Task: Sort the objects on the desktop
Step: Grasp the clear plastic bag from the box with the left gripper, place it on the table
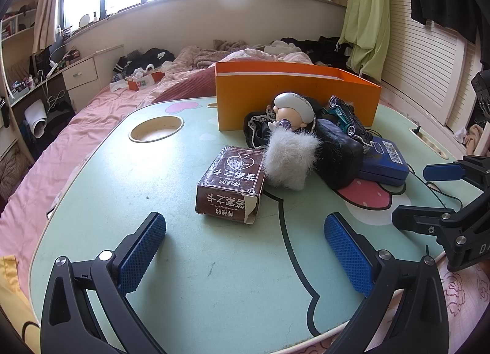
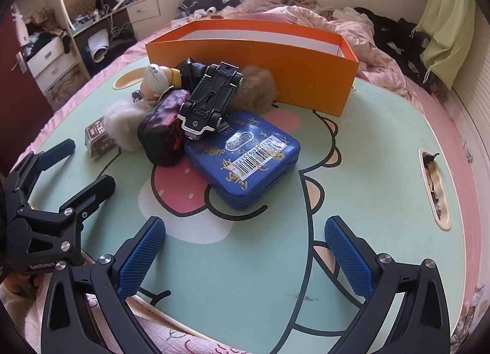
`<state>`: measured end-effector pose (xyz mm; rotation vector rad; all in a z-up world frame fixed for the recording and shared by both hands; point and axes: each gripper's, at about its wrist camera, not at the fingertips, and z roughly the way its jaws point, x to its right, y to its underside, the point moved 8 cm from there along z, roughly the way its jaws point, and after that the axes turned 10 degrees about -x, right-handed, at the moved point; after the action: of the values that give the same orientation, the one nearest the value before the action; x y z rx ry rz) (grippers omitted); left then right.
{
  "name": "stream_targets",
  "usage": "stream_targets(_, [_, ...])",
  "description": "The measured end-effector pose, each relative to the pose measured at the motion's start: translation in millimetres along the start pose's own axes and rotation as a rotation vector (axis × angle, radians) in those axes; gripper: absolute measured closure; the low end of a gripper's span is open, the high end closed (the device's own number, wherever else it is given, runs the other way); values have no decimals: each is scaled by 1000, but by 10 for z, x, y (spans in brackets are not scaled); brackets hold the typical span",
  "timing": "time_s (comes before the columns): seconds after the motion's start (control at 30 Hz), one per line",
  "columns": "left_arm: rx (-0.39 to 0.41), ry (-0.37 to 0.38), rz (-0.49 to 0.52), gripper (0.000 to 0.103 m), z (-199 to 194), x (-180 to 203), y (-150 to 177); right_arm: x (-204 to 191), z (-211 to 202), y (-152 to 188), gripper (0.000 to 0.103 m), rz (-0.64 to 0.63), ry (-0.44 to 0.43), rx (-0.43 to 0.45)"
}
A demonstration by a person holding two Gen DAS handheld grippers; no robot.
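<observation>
Left gripper (image 1: 245, 246) fingers apart before brown box (image 1: 231, 184); right gripper (image 2: 245, 249) fingers apart before blue tin (image 2: 245, 159).

Table (image 1: 122, 200) showing smooth matt printed top. Orange box (image 2: 275, 62) looking like matt cardboard. Brown card box (image 1: 229, 182) being printed paper, corner fraying. Blue tin (image 2: 245, 164) gleaming glossy, paper barcode sticker peeling. White fluff (image 1: 288, 161) looking furry. Toy car (image 2: 211, 99) showing glossy black plastic underside. Tongs' pads (image 1: 144, 249) showing rough blue knurled texture.
</observation>
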<state>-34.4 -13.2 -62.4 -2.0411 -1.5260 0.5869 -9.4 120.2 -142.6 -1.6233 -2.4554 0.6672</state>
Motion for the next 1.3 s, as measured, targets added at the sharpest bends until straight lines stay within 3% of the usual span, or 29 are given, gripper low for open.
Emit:
stream_targets(0.47, [-4, 4, 5, 0, 5, -8, 3, 12, -2, -5, 0, 32, 11, 5])
stream_targets(0.63, [-38, 32, 23, 0, -19, 26, -14, -9, -1, -14, 0, 36, 10, 6])
stream_targets(0.77, [21, 73, 28, 0, -267, 32, -394, -9, 1, -14, 0, 37, 12, 7])
stream_targets(0.87, [29, 110, 11, 0, -376, -19, -918, -15, -5, -11, 0, 38, 13, 8])
stream_targets(0.9, [6, 147, -6, 1, -363, -41, -1125, -13, -5, -12, 0, 38, 13, 10])
stream_targets(1.0, [-82, 254, -53, 16, -225, -72, -1588, -29, -31, -23, 0, 36, 13, 17])
stream_targets(1.1, [-198, 268, -39, 33, 64, -20, -1895, -48, -53, -15, 0, 28, 15, 34])
stream_targets(1.17, [-281, 256, -15, 41, 265, 57, -1965, -58, -62, -11, 0, 18, 15, 44])
stream_targets(1.23, [-372, 271, 12, 55, 436, 153, -1971, -59, -55, -7, 0, 12, 12, 51])
stream_targets(1.3, [-456, 294, 34, 59, 580, 256, -1910, -51, -52, -13, 0, 6, 10, 58])
